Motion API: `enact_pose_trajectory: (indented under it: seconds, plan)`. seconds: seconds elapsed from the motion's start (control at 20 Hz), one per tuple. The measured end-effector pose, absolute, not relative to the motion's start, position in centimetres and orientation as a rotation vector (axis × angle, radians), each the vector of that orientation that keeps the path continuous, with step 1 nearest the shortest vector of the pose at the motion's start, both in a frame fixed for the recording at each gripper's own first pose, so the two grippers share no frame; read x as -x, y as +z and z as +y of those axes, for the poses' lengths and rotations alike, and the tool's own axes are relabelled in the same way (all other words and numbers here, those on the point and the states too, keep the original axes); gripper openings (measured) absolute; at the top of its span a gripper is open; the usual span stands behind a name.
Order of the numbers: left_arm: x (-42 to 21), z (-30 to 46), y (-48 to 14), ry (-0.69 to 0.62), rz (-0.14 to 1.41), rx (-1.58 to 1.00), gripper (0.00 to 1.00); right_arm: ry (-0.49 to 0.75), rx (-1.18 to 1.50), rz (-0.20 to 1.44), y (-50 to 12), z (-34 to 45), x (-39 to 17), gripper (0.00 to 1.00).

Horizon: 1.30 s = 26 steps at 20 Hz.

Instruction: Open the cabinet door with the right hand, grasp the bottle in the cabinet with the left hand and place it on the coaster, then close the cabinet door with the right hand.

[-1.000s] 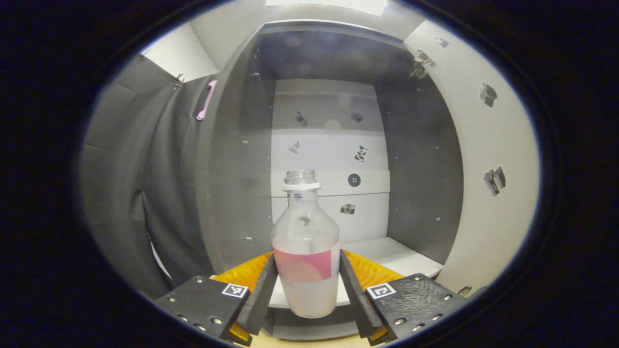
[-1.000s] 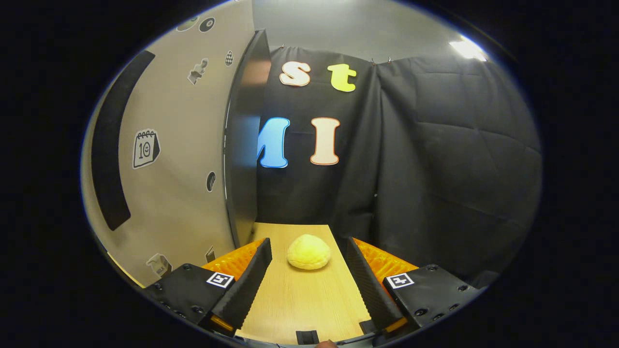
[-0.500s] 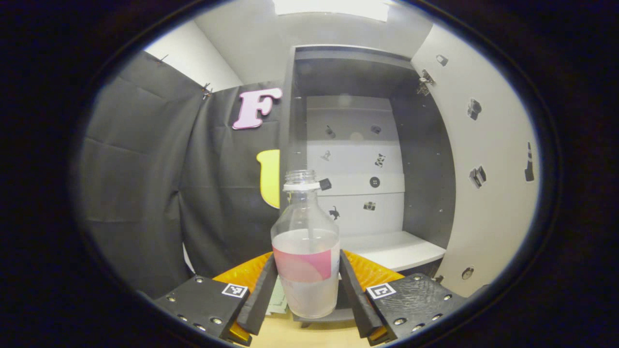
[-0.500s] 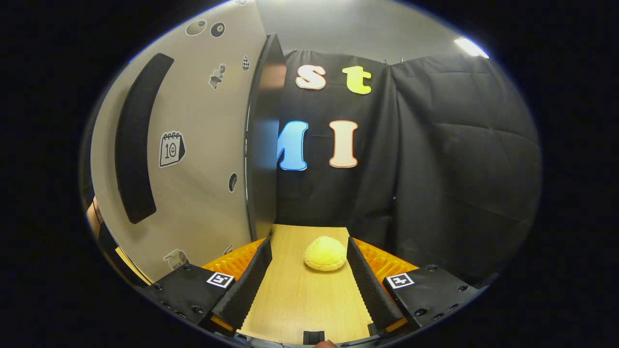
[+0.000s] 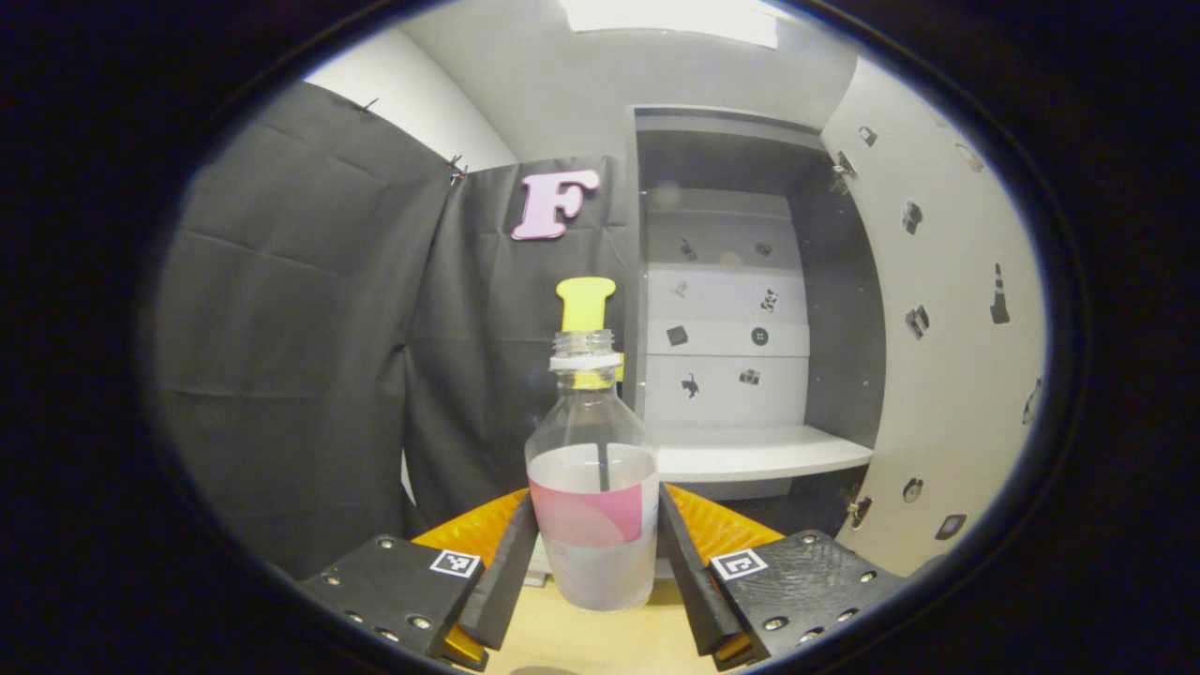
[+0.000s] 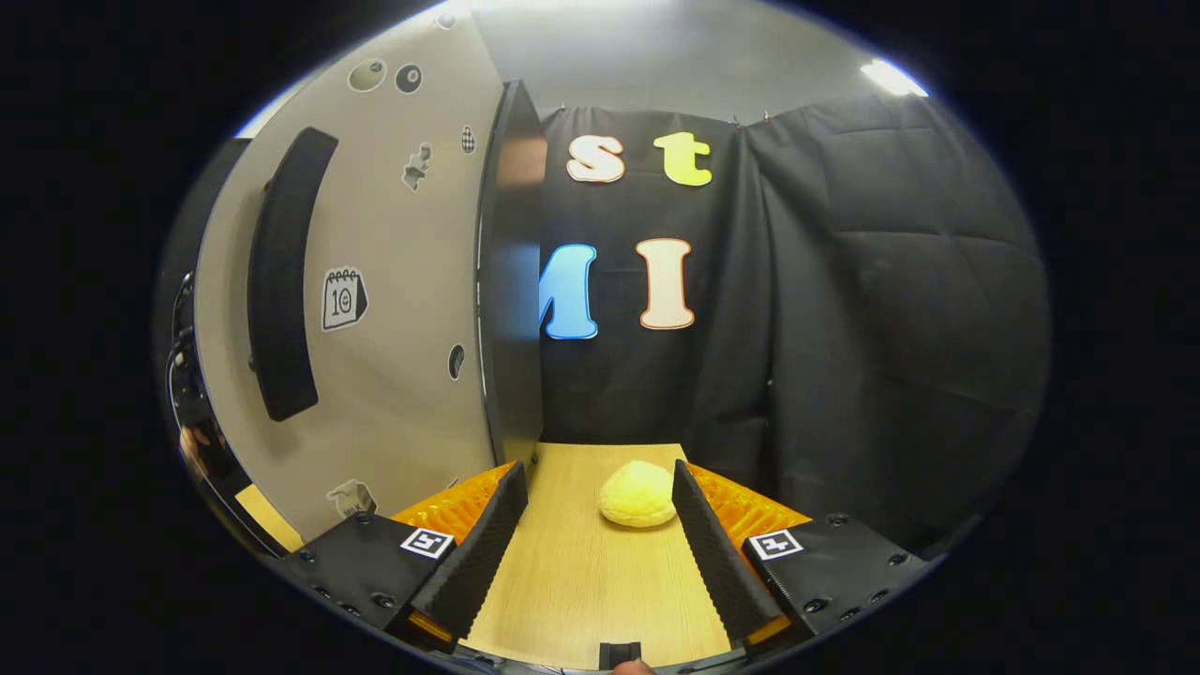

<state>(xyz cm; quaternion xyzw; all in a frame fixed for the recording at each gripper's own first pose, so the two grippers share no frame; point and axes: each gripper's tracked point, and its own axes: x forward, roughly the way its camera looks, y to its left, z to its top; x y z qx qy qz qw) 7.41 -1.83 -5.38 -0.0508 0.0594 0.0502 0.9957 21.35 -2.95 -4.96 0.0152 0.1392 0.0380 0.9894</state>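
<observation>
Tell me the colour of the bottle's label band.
Pink, on the clear plastic bottle; clearest in the left gripper view.

Left gripper view: low over table (image 5: 600, 642), facing open cabinet (image 5: 750, 309) at middling range. Right gripper view: low, close beside cabinet door (image 6: 394, 309), facing cloth wall. Shared by the 2: door, table.

Black cloth (image 5: 309, 356) hangs in folds as the booth's wall, pinned along its top edge against a pale wall (image 5: 412, 103). A bright ceiling light (image 5: 670, 17) glows overhead in the left gripper view; another light (image 6: 891, 77) shows at the upper right of the right gripper view. The ceiling (image 6: 675, 56) is plain grey-white. Below, a light wooden desk (image 6: 572, 591) runs back to meet the cloth, its grain lengthwise. More black cloth (image 6: 891, 309) covers the right side, creased in wide panels.
</observation>
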Motion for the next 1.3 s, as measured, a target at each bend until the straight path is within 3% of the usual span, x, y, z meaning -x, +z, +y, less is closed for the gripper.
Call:
enact_pose_trajectory:
  seconds: [0.35,0.45,0.5,0.55,0.6,0.7,0.75,0.9,0.95,1.0,1.1,1.15,1.3]
  plan:
    - [-2.0,0.4,-11.5,0.157,0.158,0.061,0.74,0.025,-0.087,0.272,-5.6,-4.9,-21.5,0.98]
    - [-0.7,0.4,-13.5,0.159,0.171,0.049,0.74,0.017,-0.114,0.280,-5.8,-5.1,-21.5,0.94]
    - [-0.1,0.5,-14.6,0.164,0.177,0.043,0.71,0.013,-0.122,0.283,-5.8,-5.2,-21.5,0.98]
    - [0.4,0.5,-15.5,0.162,0.180,0.042,0.71,0.003,-0.127,0.283,-5.9,-5.5,-21.5,0.94]
    - [0.8,0.3,-16.5,0.162,0.181,0.045,0.71,-0.012,-0.132,0.280,-5.9,-6.0,-21.5,0.98]
    - [1.5,-0.1,-18.5,0.157,0.192,0.044,0.74,-0.034,-0.152,0.275,-5.8,-6.4,-21.4,0.93]
    - [1.7,-0.1,-19.5,0.158,0.202,0.037,0.74,-0.043,-0.162,0.274,-5.8,-6.6,-21.4,0.98]
    - [1.8,-1.0,-22.4,0.150,0.219,0.033,0.77,-0.060,-0.158,0.268,-5.8,-7.1,-21.0,0.98]
    - [1.8,-1.3,-23.2,0.150,0.221,0.029,0.72,-0.072,-0.153,0.264,-5.6,-7.5,-21.0,0.98]
    - [1.8,-1.5,-24.1,0.149,0.226,0.023,0.71,-0.085,-0.153,0.261,-5.5,-7.9,-20.9,0.93]
    - [1.8,-1.9,-26.2,0.150,0.250,0.016,0.72,-0.099,-0.168,0.261,-5.4,-8.3,-20.8,0.93]
    - [1.9,-2.0,-27.2,0.154,0.260,0.014,0.72,-0.103,-0.176,0.262,-5.4,-8.4,-20.7,0.98]
    - [1.9,-1.8,-29.4,0.174,0.281,0.022,0.75,-0.101,-0.156,0.265,-5.4,-8.6,-20.5,0.98]
